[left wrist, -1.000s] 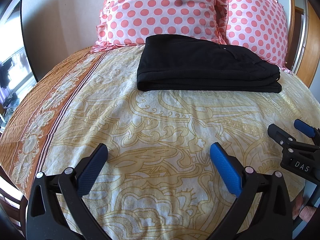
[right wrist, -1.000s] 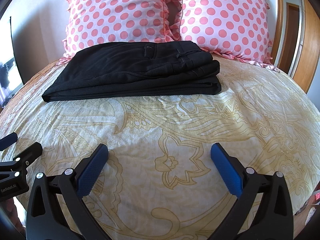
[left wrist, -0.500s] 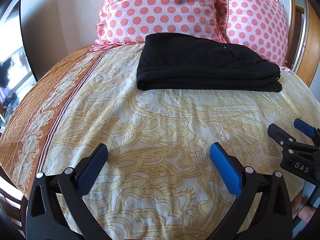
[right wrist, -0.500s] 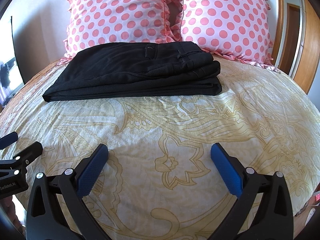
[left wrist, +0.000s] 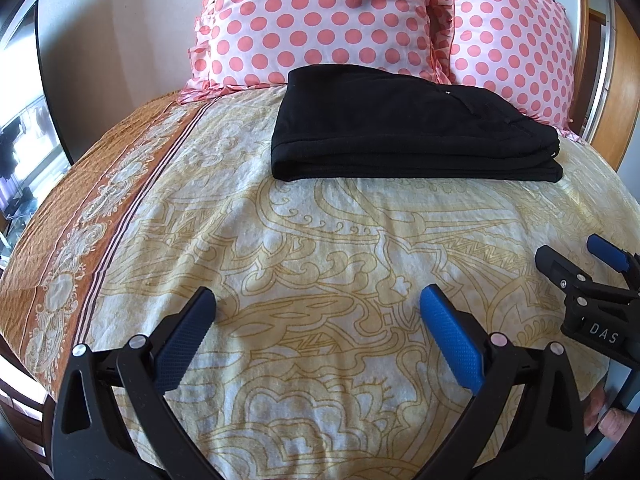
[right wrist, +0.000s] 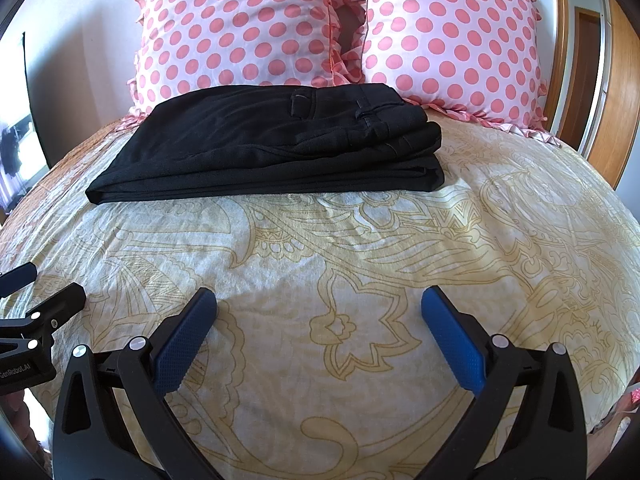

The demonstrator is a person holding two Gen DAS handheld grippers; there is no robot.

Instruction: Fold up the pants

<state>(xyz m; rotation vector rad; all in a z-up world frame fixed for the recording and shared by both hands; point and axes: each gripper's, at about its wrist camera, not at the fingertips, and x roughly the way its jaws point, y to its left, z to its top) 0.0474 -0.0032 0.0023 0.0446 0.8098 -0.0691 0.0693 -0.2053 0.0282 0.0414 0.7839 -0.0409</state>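
Black pants (left wrist: 404, 128) (right wrist: 276, 144) lie folded into a flat rectangle on the far part of the bed, just in front of the pillows, with the waistband and belt loops on the right end. My left gripper (left wrist: 318, 304) stands open over the bedspread well short of the pants, nothing between its blue pads. My right gripper (right wrist: 319, 304) is likewise open and empty, near the foot of the bed. Each gripper shows at the edge of the other's view: the right gripper (left wrist: 576, 258) and the left gripper (right wrist: 34, 286).
Two pink polka-dot pillows (left wrist: 320, 20) (right wrist: 448, 40) lean against the wall behind the pants. The cream and gold patterned bedspread (right wrist: 360, 248) has an orange border strip (left wrist: 80, 184) along the left. A wooden door frame (right wrist: 616, 80) stands at right.
Almost nothing differs. Both grippers stay open and nearly still, and the folded pants have not moved.
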